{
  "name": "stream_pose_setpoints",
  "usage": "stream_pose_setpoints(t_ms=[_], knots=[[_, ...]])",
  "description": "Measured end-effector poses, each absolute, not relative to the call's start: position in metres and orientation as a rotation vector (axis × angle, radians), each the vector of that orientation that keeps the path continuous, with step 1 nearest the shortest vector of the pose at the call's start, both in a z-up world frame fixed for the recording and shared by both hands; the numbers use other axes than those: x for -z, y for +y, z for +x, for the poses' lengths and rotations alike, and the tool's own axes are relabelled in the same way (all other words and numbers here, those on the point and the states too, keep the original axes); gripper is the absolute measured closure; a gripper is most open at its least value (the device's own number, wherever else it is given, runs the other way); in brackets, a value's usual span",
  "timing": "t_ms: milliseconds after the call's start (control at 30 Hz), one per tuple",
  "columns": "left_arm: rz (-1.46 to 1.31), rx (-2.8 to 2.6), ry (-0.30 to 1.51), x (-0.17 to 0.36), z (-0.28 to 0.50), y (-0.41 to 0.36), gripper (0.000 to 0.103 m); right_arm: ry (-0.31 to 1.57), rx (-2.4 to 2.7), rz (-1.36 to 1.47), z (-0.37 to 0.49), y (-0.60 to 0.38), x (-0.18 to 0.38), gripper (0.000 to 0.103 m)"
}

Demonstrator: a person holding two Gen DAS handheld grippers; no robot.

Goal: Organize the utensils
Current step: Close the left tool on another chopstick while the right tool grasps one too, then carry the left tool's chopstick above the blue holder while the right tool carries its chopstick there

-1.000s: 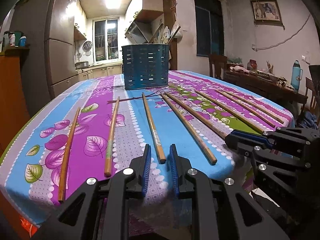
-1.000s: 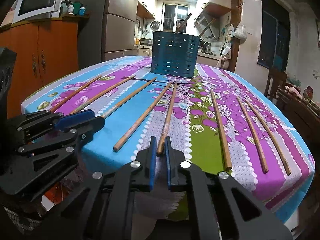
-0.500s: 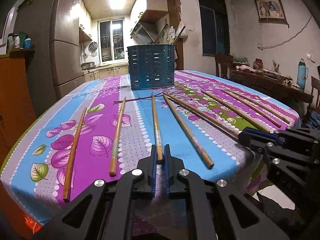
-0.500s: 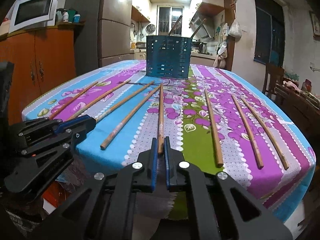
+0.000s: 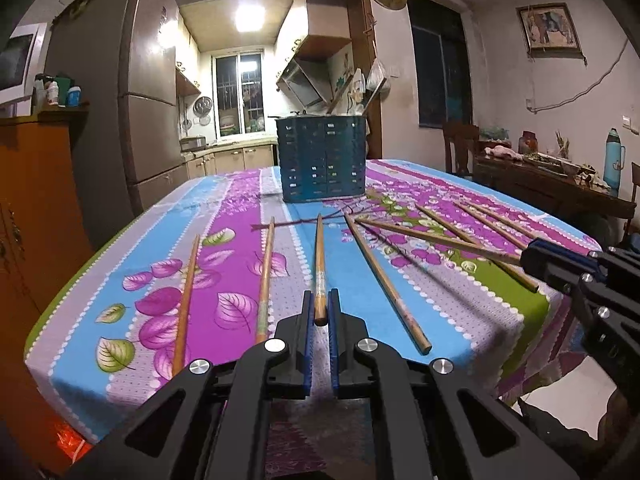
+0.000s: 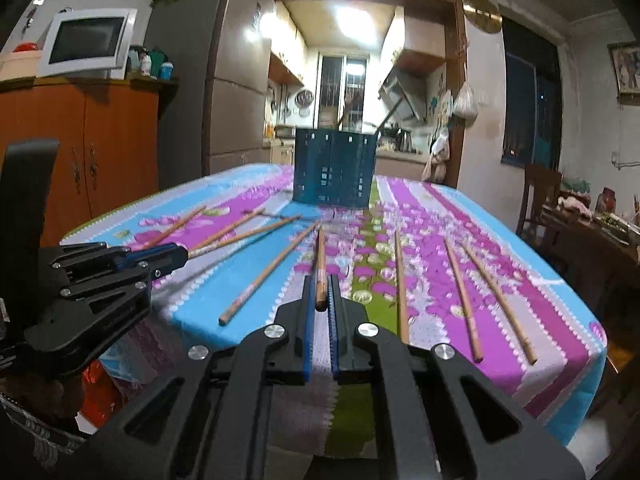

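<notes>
Several wooden chopsticks lie fanned on a flowered tablecloth point(image 5: 224, 288). A dark blue perforated utensil holder point(image 5: 323, 159) stands at the far end, also in the right wrist view point(image 6: 334, 167), with utensils in it. My left gripper point(image 5: 319, 300) is shut on the near end of one chopstick point(image 5: 319, 256), lifted off the cloth. My right gripper point(image 6: 320, 286) is shut on the near end of another chopstick point(image 6: 320, 256), also lifted. Each gripper shows in the other's view: the right one point(image 5: 560, 262) and the left one point(image 6: 160, 256).
Loose chopsticks lie left point(image 5: 185, 296) and right point(image 5: 386, 284) of the left gripper, and right of the right gripper point(image 6: 462, 296). An orange cabinet point(image 6: 80, 148) and a fridge point(image 5: 120, 100) stand on the left. A wooden side table point(image 5: 552, 184) is on the right.
The left gripper's jaws closed on a chopstick end. Both grippers now hold their chopsticks raised, with the near ends off the cloth.
</notes>
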State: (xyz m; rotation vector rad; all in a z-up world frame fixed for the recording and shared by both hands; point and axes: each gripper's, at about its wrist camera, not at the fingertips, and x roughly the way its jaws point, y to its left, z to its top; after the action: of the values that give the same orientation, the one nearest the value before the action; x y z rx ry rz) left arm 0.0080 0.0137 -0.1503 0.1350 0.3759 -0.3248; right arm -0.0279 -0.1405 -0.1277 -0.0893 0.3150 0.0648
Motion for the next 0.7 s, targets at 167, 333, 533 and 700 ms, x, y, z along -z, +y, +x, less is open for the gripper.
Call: stream_pose_setpoints(t_ms=[167,333,533,700], knots=[[0.127,0.32,0.332,0.134,0.002,0.017,0.095,0.243,-0.065,-0.098,-0.033,-0.144,0.114,0.098],[0.122,0.325,0.276,0.111,-0.004,0.018,0.095,0.159,-0.038,-0.161,-0.039,-0.142,0.098,0.098],[0.111,0.339,0.242,0.081,0.0,0.02,0.095,0.082,-0.027,-0.203,-0.036,-0.142,0.072,0.098],[0.078,0.357,0.257,0.055,0.012,0.025,0.095,0.067,-0.043,-0.199,-0.026,-0.15,0.05,0.098]])
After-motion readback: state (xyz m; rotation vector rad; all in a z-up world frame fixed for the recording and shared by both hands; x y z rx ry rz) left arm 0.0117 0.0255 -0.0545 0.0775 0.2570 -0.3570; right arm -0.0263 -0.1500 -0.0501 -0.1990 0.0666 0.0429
